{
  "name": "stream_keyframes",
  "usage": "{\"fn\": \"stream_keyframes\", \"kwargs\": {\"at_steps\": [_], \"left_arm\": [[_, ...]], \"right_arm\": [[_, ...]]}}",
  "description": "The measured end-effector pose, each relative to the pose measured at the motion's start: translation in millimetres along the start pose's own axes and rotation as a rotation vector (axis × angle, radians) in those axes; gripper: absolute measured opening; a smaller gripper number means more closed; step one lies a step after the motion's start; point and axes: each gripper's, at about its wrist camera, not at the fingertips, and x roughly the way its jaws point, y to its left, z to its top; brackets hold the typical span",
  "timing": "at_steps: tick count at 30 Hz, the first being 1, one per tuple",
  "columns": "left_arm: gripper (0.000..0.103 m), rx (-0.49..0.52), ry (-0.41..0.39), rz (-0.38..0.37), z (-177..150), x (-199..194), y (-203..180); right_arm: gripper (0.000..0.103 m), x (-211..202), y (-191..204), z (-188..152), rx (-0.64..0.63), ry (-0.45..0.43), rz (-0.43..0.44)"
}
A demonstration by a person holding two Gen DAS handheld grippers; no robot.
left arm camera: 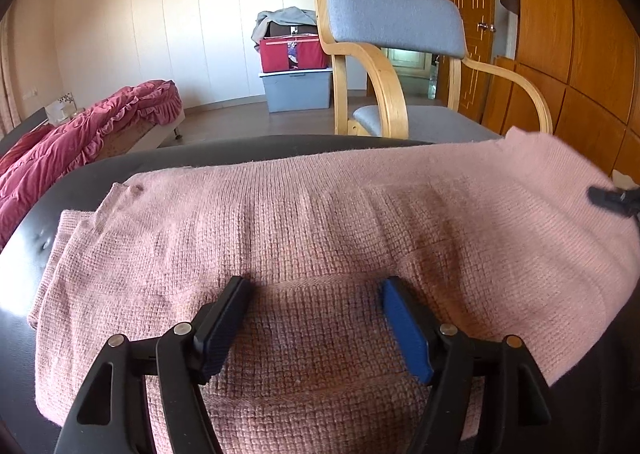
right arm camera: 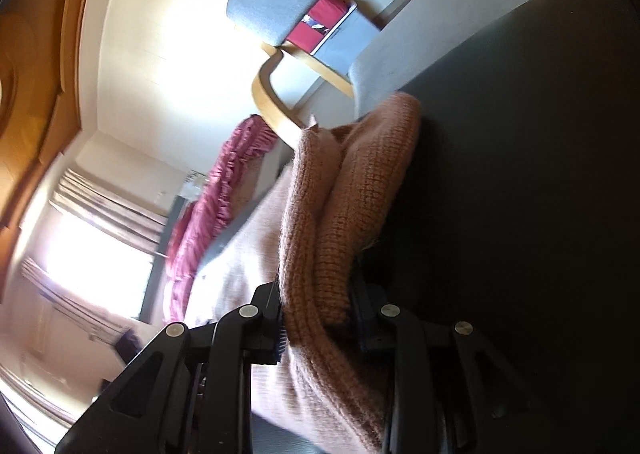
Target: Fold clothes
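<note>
Pink knitted sweater [left arm camera: 320, 222] lying partly folded across the dark table [left arm camera: 92, 182], its bunched edge clamped between the right gripper [right arm camera: 318, 318] pads while the left gripper [left arm camera: 314, 290] rests unclenched on top: carry the pinched edge over evenly, keeping layers aligned.

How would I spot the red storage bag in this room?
Look past the grey-cushioned wooden chair to the white back wall. There a grey plastic bin sits on the floor, and the red storage bag rests on top, the only red box-shaped thing there.
</note>
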Motion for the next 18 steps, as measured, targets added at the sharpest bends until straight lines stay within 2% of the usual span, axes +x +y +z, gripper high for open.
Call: {"fn": "stream_keyframes", "kwargs": {"at_steps": [7, 11, 14, 17, 18], "left_arm": [[0.071, -0.079, -0.035, -0.049, -9, -26, 31], [0.071, -0.054, -0.078, 0.059, -18, -46, 66], [0.071, -0.023, -0.112, 0.171, -29, -56, 96], [0.071, -0.091, -0.107, 0.194, -36, -61, 137], [0.071, -0.161, -0.099, 0.146, -40, -62, 155]], "right_arm": [[0.026, 0, 54, 7, 0.044, 0.023, 0.087], [0.025, 8, 100, 8, 0.030, 0.039, 0.106], [0.025, 28, 141, 3, 0.000, 0.063, 0.103], [0.025, 60, 186, -6, -0.038, 0.098, 0.103], [0.025, 70, 197, -10, -0.049, 0.109, 0.104]]}}
